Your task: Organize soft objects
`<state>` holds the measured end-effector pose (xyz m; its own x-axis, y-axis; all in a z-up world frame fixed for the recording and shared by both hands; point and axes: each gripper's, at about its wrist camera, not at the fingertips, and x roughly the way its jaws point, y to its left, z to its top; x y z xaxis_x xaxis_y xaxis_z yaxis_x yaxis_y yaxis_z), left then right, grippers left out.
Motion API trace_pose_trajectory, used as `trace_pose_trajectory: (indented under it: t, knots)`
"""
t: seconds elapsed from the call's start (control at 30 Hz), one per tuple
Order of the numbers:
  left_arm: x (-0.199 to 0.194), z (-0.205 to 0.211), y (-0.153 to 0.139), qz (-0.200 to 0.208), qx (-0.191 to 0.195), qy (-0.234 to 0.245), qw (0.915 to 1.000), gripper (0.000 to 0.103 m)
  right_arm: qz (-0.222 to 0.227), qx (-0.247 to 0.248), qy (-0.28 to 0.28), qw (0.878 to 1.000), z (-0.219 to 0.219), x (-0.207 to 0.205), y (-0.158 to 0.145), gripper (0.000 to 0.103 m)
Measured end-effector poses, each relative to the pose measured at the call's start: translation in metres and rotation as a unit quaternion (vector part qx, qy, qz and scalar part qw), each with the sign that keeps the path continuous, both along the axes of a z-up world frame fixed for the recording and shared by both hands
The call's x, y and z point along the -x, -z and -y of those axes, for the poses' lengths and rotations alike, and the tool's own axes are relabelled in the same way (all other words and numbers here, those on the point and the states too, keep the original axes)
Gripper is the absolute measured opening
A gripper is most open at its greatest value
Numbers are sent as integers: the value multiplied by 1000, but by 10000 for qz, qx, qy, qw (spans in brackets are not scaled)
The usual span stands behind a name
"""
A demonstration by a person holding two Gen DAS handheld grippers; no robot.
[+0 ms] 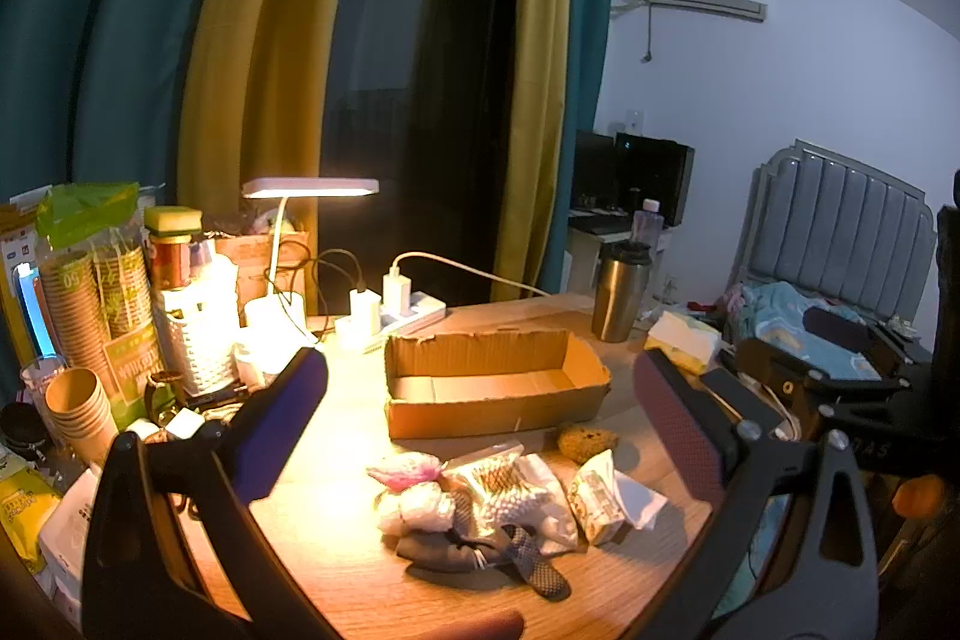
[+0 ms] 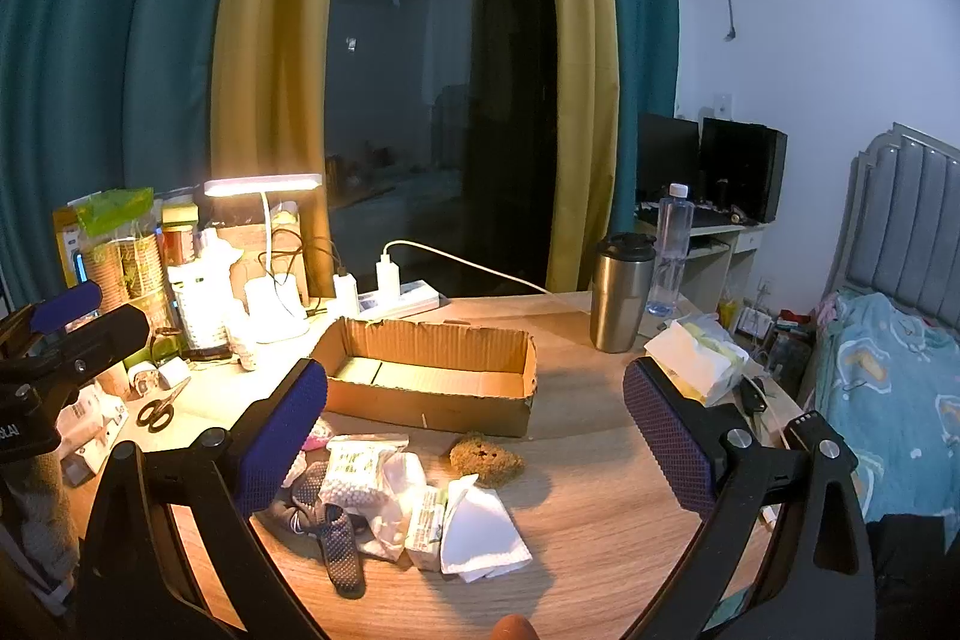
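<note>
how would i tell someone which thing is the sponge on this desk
Find the open cardboard box in the middle of the wooden desk. Just in front of its near wall, apart from the heap of white packets, lies the sponge. It is the only brownish-yellow, rough, porous lump there; its neighbours are white, pink or grey.

The left gripper's finger (image 2: 282, 436) covers the left part of the pile of soft things (image 2: 384, 496) near the table's front edge, so what lies there cannot be told. Print on the packets (image 1: 594, 502) is too small to read. The bed (image 2: 888, 388) is cut off by the right edge. The box's floor (image 1: 492, 385) is partly hidden behind its front wall.
</note>
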<state>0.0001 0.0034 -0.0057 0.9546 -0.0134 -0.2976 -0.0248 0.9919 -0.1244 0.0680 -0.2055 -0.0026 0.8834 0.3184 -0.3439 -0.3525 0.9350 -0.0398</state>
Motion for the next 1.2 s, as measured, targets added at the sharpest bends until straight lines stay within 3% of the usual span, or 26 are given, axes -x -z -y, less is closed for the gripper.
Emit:
trace_pose_trajectory:
  t: [1.2]
  knots:
    - [0,-1,0,16,17,-5,10000,102,-66,3,0,10000,0,-2,-1,101]
